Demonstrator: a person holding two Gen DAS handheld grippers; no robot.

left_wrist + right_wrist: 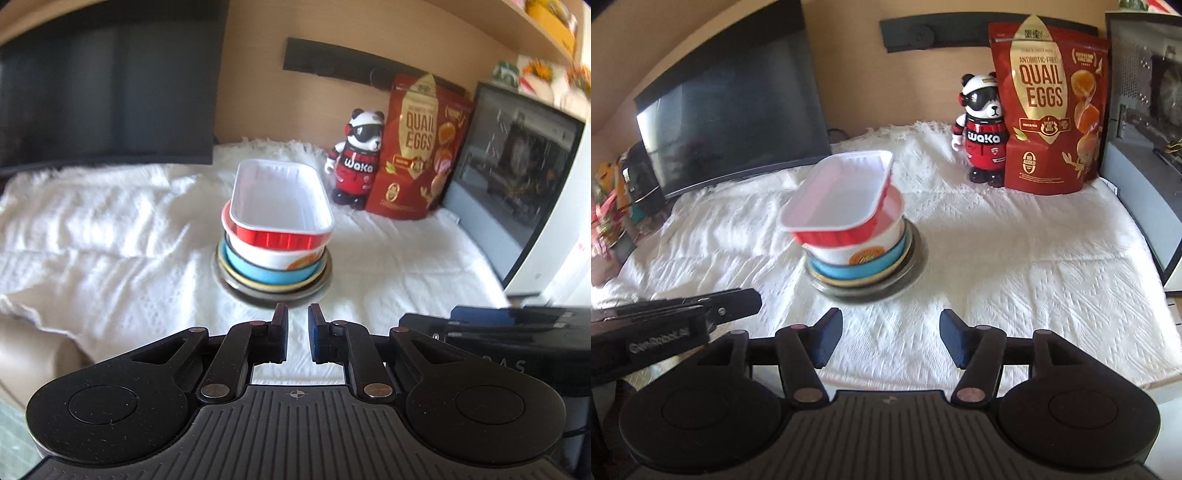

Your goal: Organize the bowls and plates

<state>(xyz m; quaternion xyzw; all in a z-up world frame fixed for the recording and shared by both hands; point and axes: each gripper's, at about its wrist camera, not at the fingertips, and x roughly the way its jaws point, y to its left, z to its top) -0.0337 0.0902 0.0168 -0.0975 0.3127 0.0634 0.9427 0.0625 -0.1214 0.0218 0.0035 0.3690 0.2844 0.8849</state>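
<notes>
One stack [275,236] mid-cloth [110,221]; red tray [842,195] on top, skewed, overhanging bowl [860,247]. Left gripper [298,317] fingers nearly together, empty; right gripper [891,325] fingers apart, empty. Risk: nudge tips tray off.

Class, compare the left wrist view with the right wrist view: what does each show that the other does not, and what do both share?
Only the left wrist view shows the shelves at upper right and the left gripper nearly shut and empty. Only the right wrist view shows the clutter at far left and the right gripper open. Both show the stack of dishes on the white cloth, the panda figure, the quail egg bag and the dark screen.
</notes>
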